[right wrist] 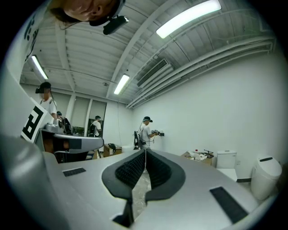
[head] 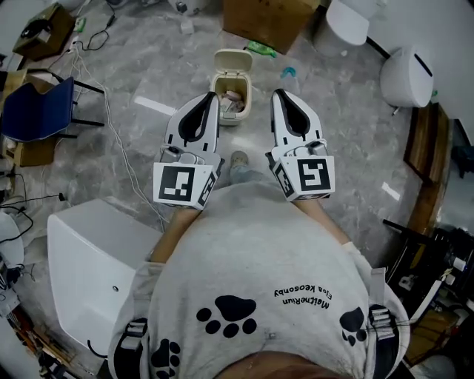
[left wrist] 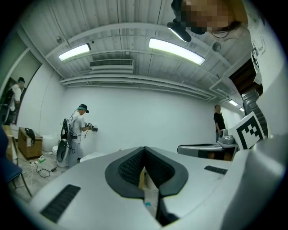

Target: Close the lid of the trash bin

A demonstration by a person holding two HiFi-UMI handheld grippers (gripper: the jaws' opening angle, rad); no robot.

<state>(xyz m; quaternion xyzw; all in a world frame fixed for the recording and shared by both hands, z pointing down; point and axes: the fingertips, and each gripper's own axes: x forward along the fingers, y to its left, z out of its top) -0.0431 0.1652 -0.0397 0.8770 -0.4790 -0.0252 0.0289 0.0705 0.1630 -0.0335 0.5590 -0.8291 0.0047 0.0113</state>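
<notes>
A small cream trash bin (head: 231, 102) stands on the grey marbled floor ahead of me, its lid (head: 232, 61) tipped up and open, with rubbish showing inside. My left gripper (head: 212, 97) is held level, its tip just left of the bin and above the floor, jaws shut and empty. At the same height my right gripper (head: 279, 94) points forward a little right of the bin, also shut with nothing in it. In the left gripper view the left gripper (left wrist: 144, 149) has its jaws together. The right gripper (right wrist: 145, 152) looks the same in the right gripper view.
A white cabinet (head: 92, 259) lies at the lower left, and a blue chair (head: 37, 111) stands at the left with cables (head: 111, 126) trailing over the floor. A cardboard box (head: 270, 22) and white toilets (head: 406, 75) stand beyond the bin. A person (left wrist: 81, 130) stands by the far wall.
</notes>
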